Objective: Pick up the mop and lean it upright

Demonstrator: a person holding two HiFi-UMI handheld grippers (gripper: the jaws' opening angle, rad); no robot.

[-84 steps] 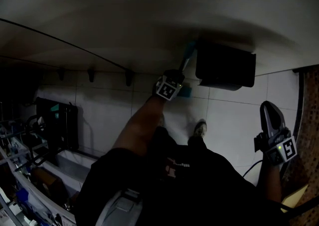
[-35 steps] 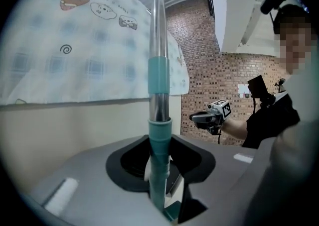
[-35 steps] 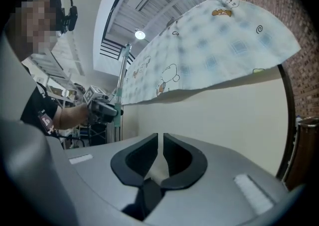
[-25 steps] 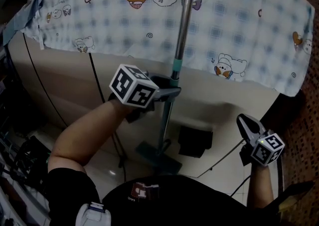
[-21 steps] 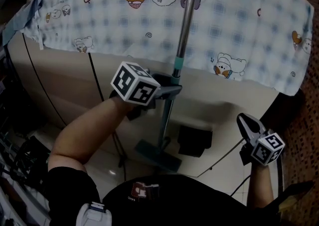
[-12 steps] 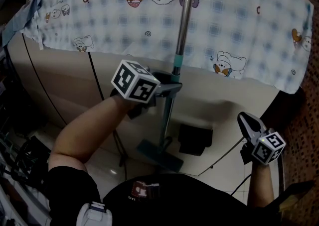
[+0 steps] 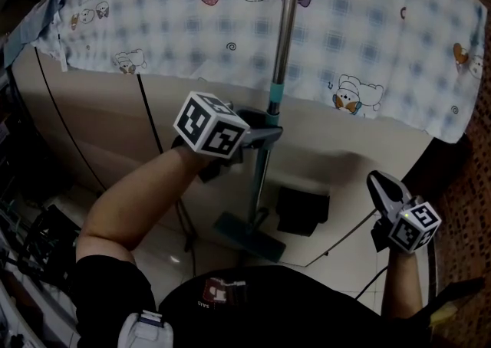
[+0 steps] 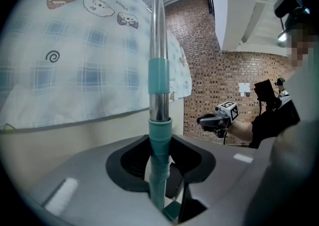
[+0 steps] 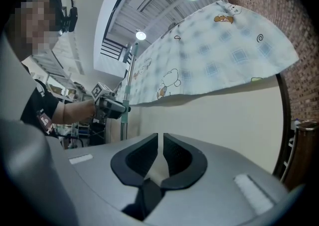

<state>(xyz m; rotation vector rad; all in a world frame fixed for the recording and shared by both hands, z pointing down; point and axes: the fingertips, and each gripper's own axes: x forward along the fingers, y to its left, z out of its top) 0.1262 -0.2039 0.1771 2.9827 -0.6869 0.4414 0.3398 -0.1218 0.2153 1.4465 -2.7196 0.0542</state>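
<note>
Raised from the floor since the earliest frame, the mop (image 7: pixel 278 70) stands nearly upright before the checked cloth (image 7: pixel 368 32), its pole clamped in the left gripper (image 7: pixel 265 136), the right gripper (image 7: pixel 378 183) aside with jaws together, empty; resting it and releasing seem left.

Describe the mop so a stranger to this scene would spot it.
Find the checked cloth with cartoon animals hung across the beige wall. The mop stands nearly upright before it, clamped in the left gripper. Unlike the dark box by its foot, it is a long silver pole with teal sleeves and a flat head.
</note>
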